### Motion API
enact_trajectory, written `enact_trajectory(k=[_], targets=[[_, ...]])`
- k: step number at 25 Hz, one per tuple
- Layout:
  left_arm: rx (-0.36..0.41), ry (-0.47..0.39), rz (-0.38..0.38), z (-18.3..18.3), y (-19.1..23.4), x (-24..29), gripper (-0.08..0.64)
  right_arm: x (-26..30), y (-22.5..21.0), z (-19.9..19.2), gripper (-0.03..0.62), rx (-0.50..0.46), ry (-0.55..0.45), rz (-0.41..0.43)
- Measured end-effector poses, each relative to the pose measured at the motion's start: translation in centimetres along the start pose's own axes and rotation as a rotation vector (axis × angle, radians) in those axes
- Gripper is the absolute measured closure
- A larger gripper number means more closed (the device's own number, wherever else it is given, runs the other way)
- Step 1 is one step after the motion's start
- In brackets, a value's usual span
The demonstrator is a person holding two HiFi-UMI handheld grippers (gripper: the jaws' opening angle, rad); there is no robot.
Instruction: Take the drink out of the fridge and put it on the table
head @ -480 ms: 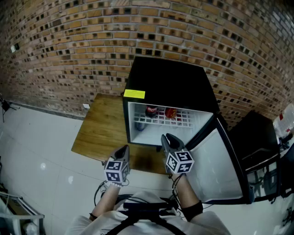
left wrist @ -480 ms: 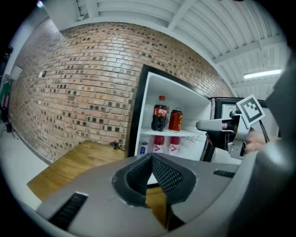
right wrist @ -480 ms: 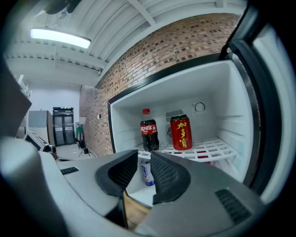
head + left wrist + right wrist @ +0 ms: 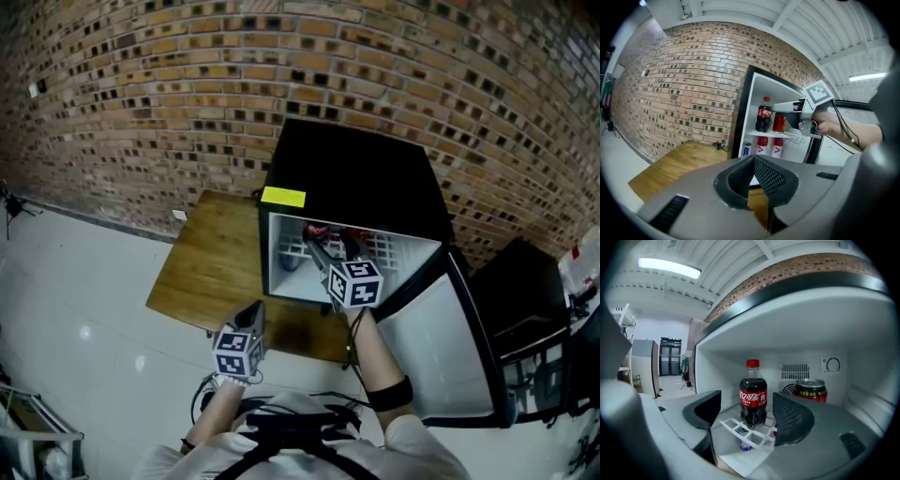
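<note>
Right tongs (image 4: 745,411): spread wide, gripping nothing, reached level into open fridge (image 4: 356,178) to straddle cola bottle (image 4: 753,397); pads short of it. Bottle: upright on upper wire shelf (image 4: 740,431), red can (image 4: 810,390) just beside. Left tongs (image 4: 752,180): closed on nothing, held back at near edge of wooden worktop (image 4: 211,262), probably to stay clear of the reach.

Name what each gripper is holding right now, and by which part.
Nothing is held. The right gripper is open, and the bottle stands ahead in line with its jaws, untouched. The left gripper is shut with nothing in it.
</note>
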State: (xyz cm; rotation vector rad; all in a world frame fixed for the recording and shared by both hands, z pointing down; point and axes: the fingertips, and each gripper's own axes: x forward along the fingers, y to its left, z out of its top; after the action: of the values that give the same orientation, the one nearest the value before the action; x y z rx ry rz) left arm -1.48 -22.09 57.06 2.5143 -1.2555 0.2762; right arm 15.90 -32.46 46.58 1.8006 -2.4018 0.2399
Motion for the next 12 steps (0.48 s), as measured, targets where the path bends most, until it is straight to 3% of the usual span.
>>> enact_trajectory(k=[3,12], targets=[[-0.007,-0.002,0.006,-0.2,0.3,-0.1,0.558,2.4,-0.2,0.8,0.193,-0.013,0.019,0.003],[-0.021,-0.009,0.015,-0.2,0.7,-0.7,0.558,6.9,-0.8,0.7,0.192,-0.016,0.077,-0.019]])
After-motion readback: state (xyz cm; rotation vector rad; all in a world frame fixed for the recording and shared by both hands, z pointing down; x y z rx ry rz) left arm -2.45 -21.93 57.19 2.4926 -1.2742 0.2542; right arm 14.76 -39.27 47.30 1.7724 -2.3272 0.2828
